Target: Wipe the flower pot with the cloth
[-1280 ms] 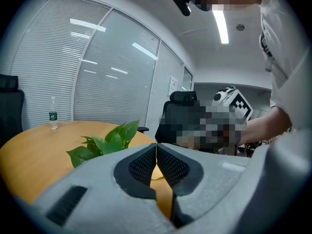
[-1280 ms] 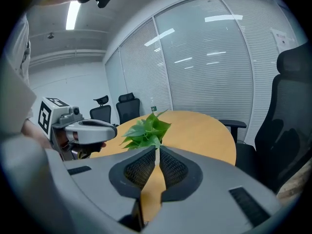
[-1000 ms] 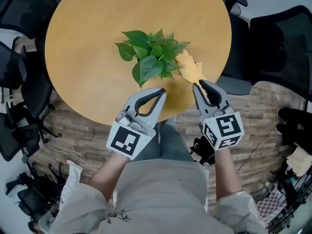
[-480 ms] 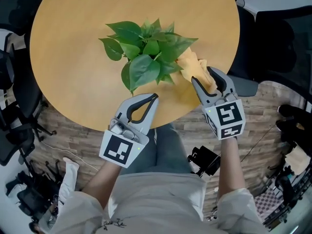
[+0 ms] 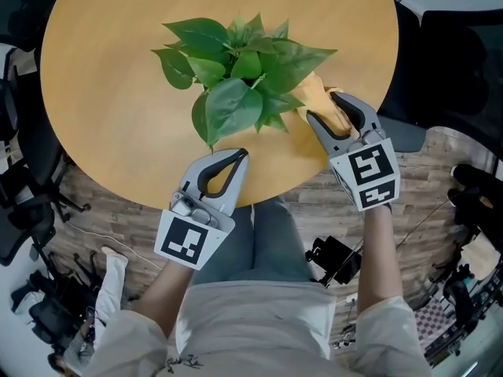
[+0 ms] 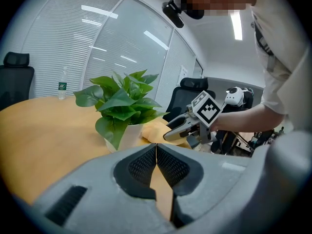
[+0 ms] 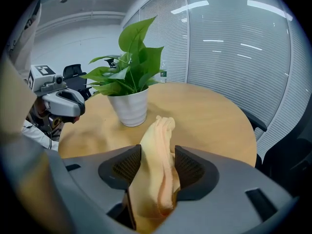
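Note:
A leafy green plant [image 5: 244,77] stands in a white pot [image 7: 128,107] on the round wooden table [image 5: 118,93]. The pot [image 6: 130,135] is hidden under the leaves in the head view. A crumpled yellow cloth [image 5: 318,100] lies on the table just right of the pot. My right gripper [image 5: 322,105] straddles the cloth [image 7: 158,155]. Its jaws have just been opening and stand wide, the cloth rising between the pads. My left gripper [image 5: 240,154] is shut and empty at the table's near edge, short of the pot.
Black office chairs [image 5: 456,61] ring the table, one more chair [image 6: 17,67] at the far side. A water bottle [image 6: 62,84] stands at the table's far edge. Cables and gear lie on the wood floor [image 5: 47,305].
Both grippers have sunk towards the table. The right one moved forward over the cloth and its jaws spread from nearly shut to wide. The left stayed shut.

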`<control>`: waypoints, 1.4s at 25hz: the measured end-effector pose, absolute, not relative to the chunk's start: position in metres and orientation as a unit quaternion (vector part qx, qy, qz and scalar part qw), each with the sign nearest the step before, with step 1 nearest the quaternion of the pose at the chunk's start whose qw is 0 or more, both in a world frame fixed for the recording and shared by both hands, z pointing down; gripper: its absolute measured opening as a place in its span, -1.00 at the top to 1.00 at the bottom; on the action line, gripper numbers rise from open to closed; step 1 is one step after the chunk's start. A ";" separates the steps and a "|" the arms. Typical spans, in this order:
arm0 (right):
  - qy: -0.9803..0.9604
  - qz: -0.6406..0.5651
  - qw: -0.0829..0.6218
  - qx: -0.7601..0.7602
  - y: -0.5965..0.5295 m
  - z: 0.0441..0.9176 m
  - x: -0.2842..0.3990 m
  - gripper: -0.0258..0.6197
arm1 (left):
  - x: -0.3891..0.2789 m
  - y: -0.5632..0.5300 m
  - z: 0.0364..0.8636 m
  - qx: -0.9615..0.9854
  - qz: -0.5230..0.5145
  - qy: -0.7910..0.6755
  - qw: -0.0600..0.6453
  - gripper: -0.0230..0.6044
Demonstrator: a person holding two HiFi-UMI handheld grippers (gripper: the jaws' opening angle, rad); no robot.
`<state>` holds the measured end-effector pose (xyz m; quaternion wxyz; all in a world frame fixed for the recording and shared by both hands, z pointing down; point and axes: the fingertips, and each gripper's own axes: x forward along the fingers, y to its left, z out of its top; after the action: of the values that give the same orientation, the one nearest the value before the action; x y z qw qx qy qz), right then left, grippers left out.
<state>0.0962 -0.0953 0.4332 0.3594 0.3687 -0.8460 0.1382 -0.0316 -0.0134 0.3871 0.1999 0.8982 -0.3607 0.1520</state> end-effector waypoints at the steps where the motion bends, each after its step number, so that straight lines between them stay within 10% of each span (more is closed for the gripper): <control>1: -0.846 0.138 0.361 0.366 -0.095 0.434 0.095 0.30 | -0.033 -0.013 0.388 0.898 0.152 -0.362 0.200 0.89; 28: -0.839 0.136 0.335 0.407 -0.124 0.411 0.085 0.63 | -0.091 -0.054 0.397 0.885 0.119 -0.414 0.179 0.86; 35: -0.843 0.127 0.336 0.401 -0.141 0.413 0.070 0.63 | -0.088 -0.073 0.404 0.907 0.114 -0.371 0.164 0.14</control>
<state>0.0698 -0.1414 0.4127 0.3357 0.4012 -0.8427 0.1270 -0.0875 -0.0733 0.4042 0.1636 0.9072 -0.3706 0.1138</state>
